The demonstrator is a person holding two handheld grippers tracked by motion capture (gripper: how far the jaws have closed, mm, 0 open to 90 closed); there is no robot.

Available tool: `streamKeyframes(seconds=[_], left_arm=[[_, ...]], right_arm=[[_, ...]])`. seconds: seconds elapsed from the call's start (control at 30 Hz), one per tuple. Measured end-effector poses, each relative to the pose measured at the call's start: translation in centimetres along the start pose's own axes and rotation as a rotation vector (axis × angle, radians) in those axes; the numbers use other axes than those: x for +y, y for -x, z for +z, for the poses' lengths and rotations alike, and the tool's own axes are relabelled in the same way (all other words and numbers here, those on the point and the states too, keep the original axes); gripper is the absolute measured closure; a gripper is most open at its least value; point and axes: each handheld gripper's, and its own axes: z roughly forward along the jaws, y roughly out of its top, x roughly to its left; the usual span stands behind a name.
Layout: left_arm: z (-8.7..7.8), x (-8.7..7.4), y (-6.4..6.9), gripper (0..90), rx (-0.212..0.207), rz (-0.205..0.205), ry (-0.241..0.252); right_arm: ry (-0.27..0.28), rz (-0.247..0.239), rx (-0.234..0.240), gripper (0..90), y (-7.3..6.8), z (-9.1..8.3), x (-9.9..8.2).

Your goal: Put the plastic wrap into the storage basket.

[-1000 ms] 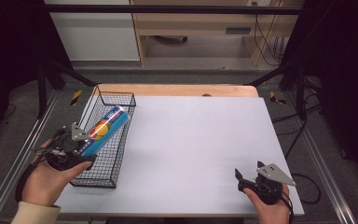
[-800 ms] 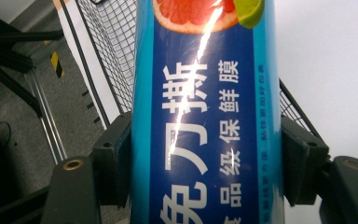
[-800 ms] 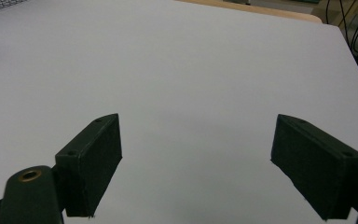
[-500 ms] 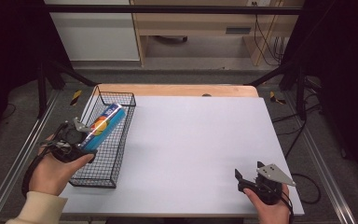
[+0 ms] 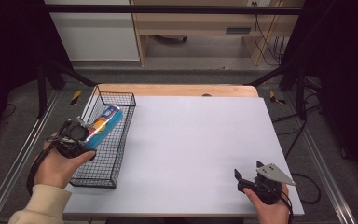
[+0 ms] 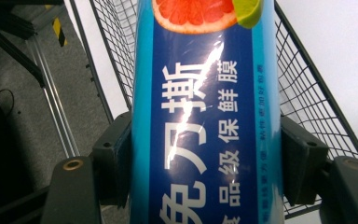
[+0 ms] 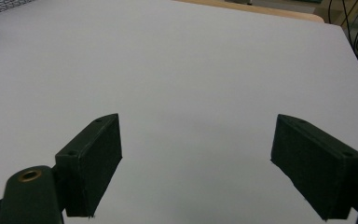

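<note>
Resting at the surface's (image 5: 191, 140) near right corner, the right gripper (image 5: 248, 179) has its jaws spread wide with nothing between them, bare white surface ahead of it in the right gripper view. At the near left, the left gripper (image 5: 85, 135) is clenched on a blue box (image 5: 103, 124), its pads pressing both long sides; the box points away over the left rim of the wire basket (image 5: 121, 135), which lies along the surface's left edge towards the far left corner.
</note>
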Motion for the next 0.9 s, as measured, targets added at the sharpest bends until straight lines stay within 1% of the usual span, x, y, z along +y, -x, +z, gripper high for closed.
streamKeyframes(seconds=[0.1, 0.13, 0.37, 0.4, 0.5, 0.57, 0.6, 0.67, 0.73, 0.87, 0.9], left_arm=[[0.1, 0.1, 0.0, 32.1, 0.006, 0.002, -0.008], [0.2, 0.1, 0.0, 32.0, 0.006, 0.004, -0.010], [0.5, 0.2, -0.1, 32.1, 0.011, -0.002, -0.028], [0.5, 0.2, -0.2, 32.1, 0.015, 0.003, -0.031], [0.7, 0.3, -0.2, 32.1, 0.017, -0.008, -0.035], [0.8, 0.4, -0.2, 32.0, 0.023, -0.002, -0.039], [0.9, 0.4, -0.1, 32.1, 0.022, -0.006, -0.043], [1.0, 0.5, -0.1, 32.0, 0.021, 0.000, -0.044], [1.1, 0.6, 0.0, 32.0, 0.017, -0.008, -0.043], [1.2, 0.7, 0.0, 32.1, 0.027, 0.000, -0.049], [1.3, 0.7, 0.1, 32.0, 0.028, -0.004, -0.052]], right_arm=[[-0.003, 0.007, 0.004, 16.3, -0.1, -0.1, 0.0], [-0.001, -0.002, 0.001, 16.3, 0.0, 0.0, 0.0], [-0.002, 0.000, 0.003, 16.3, 0.0, 0.0, 0.0], [-0.004, 0.004, 0.004, 16.3, 0.0, 0.0, 0.0], [-0.007, 0.001, 0.006, 16.3, 0.0, 0.1, 0.0], [-0.005, 0.000, 0.005, 16.3, 0.0, 0.0, 0.0], [-0.005, -0.001, 0.005, 16.3, 0.0, 0.0, 0.0], [-0.001, 0.000, 0.006, 16.3, 0.0, 0.0, 0.0], [-0.004, 0.010, 0.010, 16.3, 0.0, 0.0, 0.0], [-0.003, 0.010, 0.009, 16.3, 0.0, -0.1, 0.0], [-0.004, 0.010, 0.009, 16.3, 0.0, -0.1, 0.0]])
